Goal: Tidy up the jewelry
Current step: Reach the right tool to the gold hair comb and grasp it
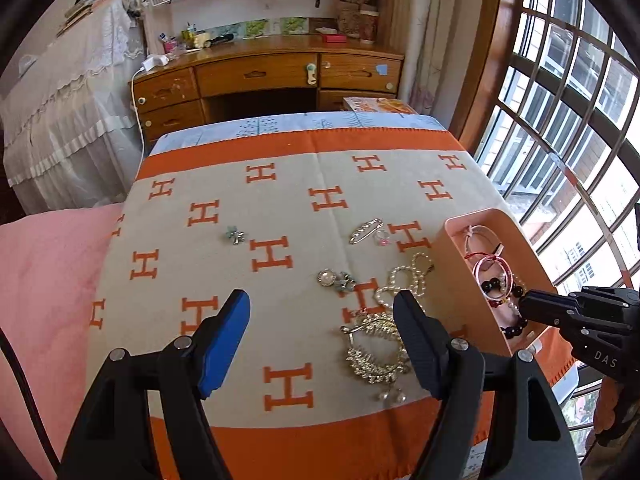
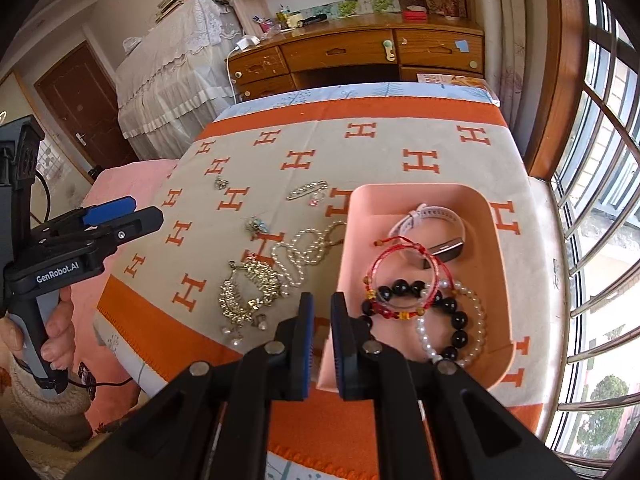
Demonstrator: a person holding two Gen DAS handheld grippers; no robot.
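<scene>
The job is roughly half done, judging by how the pieces lie. Inside the pink tray (image 2: 496, 264) already sit a white watch (image 2: 434, 216), a red cord bracelet (image 2: 404, 264), a black bead bracelet (image 2: 440, 312) and a pearl bracelet (image 2: 472, 332). Still out on the H-patterned blanket (image 1: 200, 264) that covers the table are a gold crystal piece (image 1: 372, 344), a long pearl necklace (image 1: 404, 280), a round brooch (image 1: 327, 278) with a small charm beside it, a silver clip (image 1: 365, 230), a little ring (image 1: 382, 237) and a small flower-shaped piece (image 1: 236, 235) well apart to the left. The left gripper (image 1: 322, 340) stands wide open and empty above the blanket, near the gold crystal piece, which looks like a likely next pick. The right gripper (image 2: 320, 312) is almost fully closed with nothing between its pads, its tips at the tray's near-left rim.
</scene>
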